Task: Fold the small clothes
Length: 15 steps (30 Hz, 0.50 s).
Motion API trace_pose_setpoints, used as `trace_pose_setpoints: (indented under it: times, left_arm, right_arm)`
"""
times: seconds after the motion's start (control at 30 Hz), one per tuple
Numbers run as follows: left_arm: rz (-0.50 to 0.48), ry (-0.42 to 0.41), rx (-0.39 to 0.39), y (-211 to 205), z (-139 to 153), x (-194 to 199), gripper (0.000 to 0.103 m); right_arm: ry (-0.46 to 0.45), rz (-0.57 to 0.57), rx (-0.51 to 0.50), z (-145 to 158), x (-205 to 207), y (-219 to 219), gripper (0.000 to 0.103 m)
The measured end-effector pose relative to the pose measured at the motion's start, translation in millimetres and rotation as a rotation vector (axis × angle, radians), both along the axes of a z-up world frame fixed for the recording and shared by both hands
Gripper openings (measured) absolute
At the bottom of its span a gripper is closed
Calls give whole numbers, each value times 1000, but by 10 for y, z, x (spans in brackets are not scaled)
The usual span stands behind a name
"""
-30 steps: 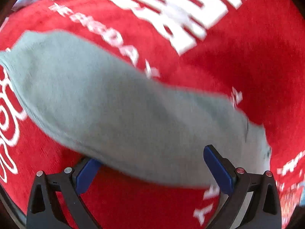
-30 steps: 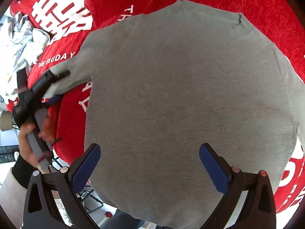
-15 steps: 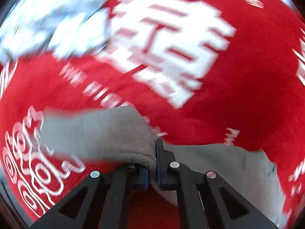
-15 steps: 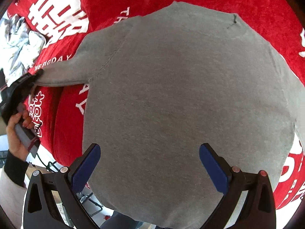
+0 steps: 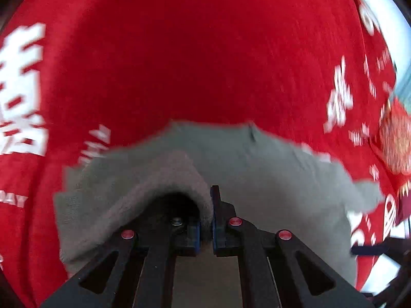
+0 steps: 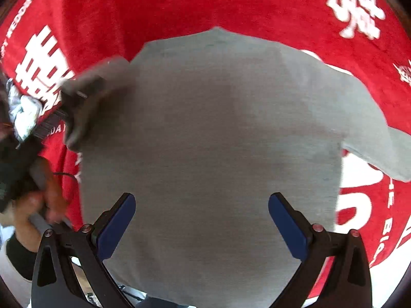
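Observation:
A small grey sweatshirt (image 6: 218, 128) lies flat on a red cloth (image 6: 205, 0) with white lettering. My left gripper (image 5: 209, 205) is shut on the cuff of its left sleeve (image 5: 164, 177), which arches up from the shirt's body (image 5: 269, 174). The right wrist view shows that same sleeve (image 6: 102, 87) lifted and bent towards the body, with the left gripper (image 6: 77, 93) blurred at its end. My right gripper (image 6: 201, 200) hangs open above the lower part of the shirt, nothing between its blue pads. The other sleeve (image 6: 380, 141) stretches out to the right.
A crumpled pale garment (image 6: 25, 113) lies on the red cloth at the far left. A person's hand (image 6: 33, 202) holds the left gripper's handle. The shirt's hem reaches the near edge of the table, with floor showing below it.
My left gripper has shut on the sleeve cuff, then lifted it and swung it in towards the shirt's body while rolling. My right gripper, still open, has shifted across the shirt.

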<state>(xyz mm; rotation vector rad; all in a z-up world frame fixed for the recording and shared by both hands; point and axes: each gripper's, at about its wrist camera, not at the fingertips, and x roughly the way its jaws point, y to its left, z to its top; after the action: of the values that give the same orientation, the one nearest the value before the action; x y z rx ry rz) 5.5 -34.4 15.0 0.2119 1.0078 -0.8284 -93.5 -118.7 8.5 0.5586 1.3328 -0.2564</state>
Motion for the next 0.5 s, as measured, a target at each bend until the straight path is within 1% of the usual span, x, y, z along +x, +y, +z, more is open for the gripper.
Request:
trace_pose_setpoints:
  times: [0.07, 0.1, 0.13, 0.17, 0.2, 0.27, 0.33, 0.4, 0.47, 0.5]
  left_arm:
    - [-20, -5, 84, -146, -180, -103, 8]
    - [-26, -16, 137, -196, -249, -133, 14]
    - [-27, -24, 176, -208, -287, -165, 47]
    - [-25, -26, 217, -195, -303, -186, 66]
    - [-20, -38, 213, -134, -263, -201, 83]
    - [-23, -75, 199, 10, -85, -255, 83]
    - [5, -106, 184, 247, 126, -271, 83]
    - [69, -135, 186, 553, 260, -251, 83]
    - [158, -144, 216, 895, 324, -168, 83]
    - [207, -142, 237, 1042, 319, -99, 83]
  right_arm:
    - [17, -20, -3, -60, -77, -114, 103]
    - [26, -29, -3, -93, -111, -159, 103]
    - [34, -33, -3, -117, -134, -186, 103]
    - [42, -33, -3, -145, -145, -212, 103]
    - [45, -31, -7, -155, -146, -221, 103]
    - [37, -17, -25, -138, -96, -217, 103]
    - [14, 14, -53, -70, 22, -173, 103]
    - [-33, 84, -94, 34, 225, -27, 103]
    - [-80, 180, -130, 116, 464, 151, 103]
    - [-105, 247, -155, 153, 603, 290, 103]
